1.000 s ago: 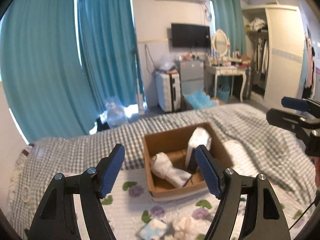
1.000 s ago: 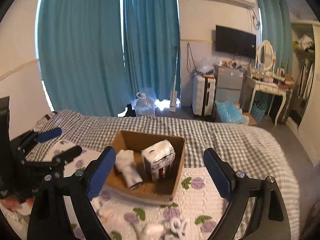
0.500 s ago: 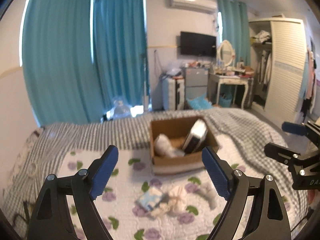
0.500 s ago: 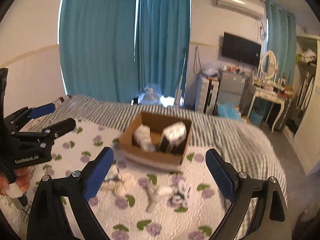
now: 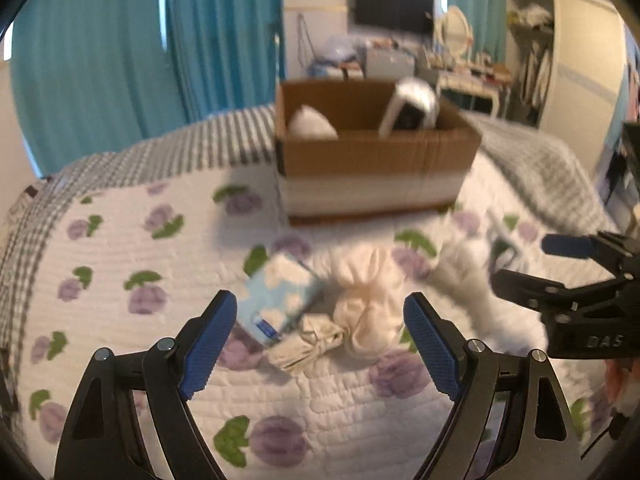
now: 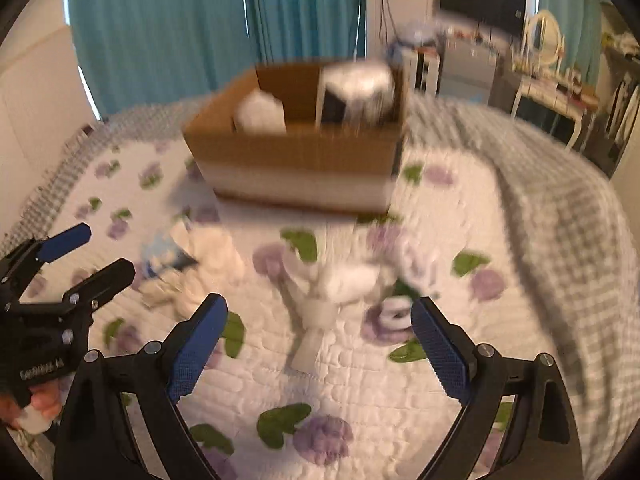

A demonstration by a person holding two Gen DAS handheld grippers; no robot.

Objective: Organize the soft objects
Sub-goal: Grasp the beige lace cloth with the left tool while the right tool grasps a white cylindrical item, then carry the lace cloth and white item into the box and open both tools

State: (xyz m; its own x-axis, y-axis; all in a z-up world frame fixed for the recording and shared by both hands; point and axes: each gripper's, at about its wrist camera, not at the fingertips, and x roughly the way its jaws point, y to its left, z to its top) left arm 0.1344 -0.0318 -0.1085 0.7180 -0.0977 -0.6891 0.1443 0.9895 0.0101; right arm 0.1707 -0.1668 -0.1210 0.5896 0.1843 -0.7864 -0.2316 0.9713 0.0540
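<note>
Both hand-held grippers released over bed, soft items ahead.
Left hand-held gripper [image 5: 316, 344] nearest cream cloth bundle [image 5: 366, 300], straight ahead between jaws; right hand-held gripper [image 6: 316, 352] empty.

The quilt [image 5: 120, 264] is stitched, puffy cloth with a matt floral print. The box [image 5: 372, 156] is plain matt cardboard with a pale band. A glossy, crinkled plastic pack [image 5: 412, 106] leans inside it. The tissue packet [image 5: 280, 300] looks smooth and slightly shiny. The left gripper [image 5: 320, 344] has matt black plastic arms and rough blue pads [image 5: 204, 344].
</note>
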